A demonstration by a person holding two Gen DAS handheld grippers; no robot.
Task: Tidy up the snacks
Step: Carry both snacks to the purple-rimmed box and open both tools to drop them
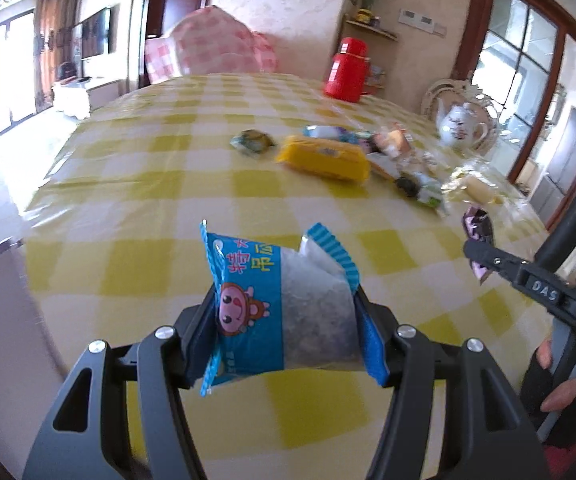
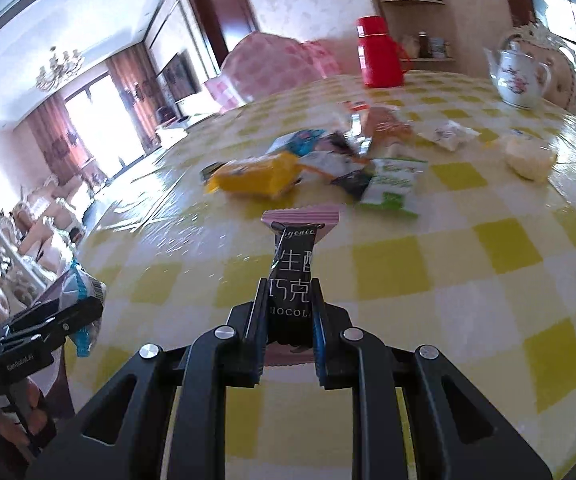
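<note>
**Both grippers loaded above the checked table**

Your left gripper (image 1: 284, 316) gripped a blue snack packet (image 1: 272, 304) with a cartoon face, its jaws partly apart and pressed on the packet's sides. Your right gripper (image 2: 288, 316) was nearly closed on a black chocolate bar (image 2: 293, 276) with pink crimped ends. Both hung above the yellow-checked tablecloth (image 1: 136, 184). Farther off lay the snack pile, blurred, with what looked like a yellow packet (image 1: 323, 158) in front, near a red flask (image 1: 345, 70) and a white teapot (image 2: 519, 74).
</note>
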